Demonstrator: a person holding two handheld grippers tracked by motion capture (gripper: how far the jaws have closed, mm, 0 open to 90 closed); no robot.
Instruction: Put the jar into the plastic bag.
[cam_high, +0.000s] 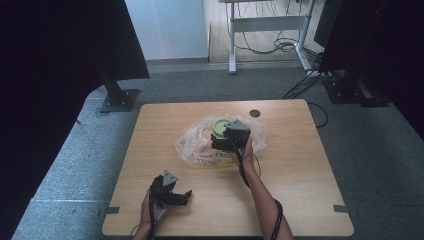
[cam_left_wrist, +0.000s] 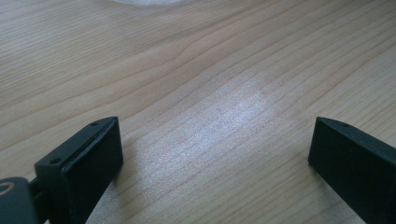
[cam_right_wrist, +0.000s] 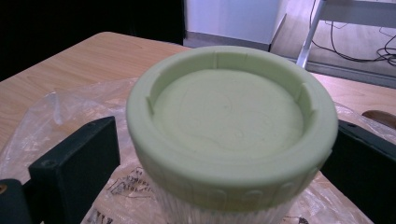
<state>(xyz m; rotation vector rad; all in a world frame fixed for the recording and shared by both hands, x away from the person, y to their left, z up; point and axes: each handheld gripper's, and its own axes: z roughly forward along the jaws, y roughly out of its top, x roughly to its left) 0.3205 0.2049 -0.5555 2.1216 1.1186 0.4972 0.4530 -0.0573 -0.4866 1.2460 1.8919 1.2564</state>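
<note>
A clear ribbed jar with a pale green round screw lid (cam_right_wrist: 232, 126) was seen standing on a crumpled transparent plastic bag (cam_high: 195, 142) at the middle of the light wooden table (cam_high: 290, 170), flanked by the spread jaws of the right gripper (cam_high: 220, 143), contact being unclear, while the left gripper (cam_high: 186, 196) was held released near the front edge

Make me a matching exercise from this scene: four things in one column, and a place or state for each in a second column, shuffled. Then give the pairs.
Things:
1. left gripper
2. right gripper
3. green lid
4. plastic bag

Places or states:
A. lies crumpled on the table's middle
B. open over bare wood at the near edge
C. tops a ribbed clear jar
D. jaws stand either side of the jar

Pairs: 1-B, 2-D, 3-C, 4-A
</note>
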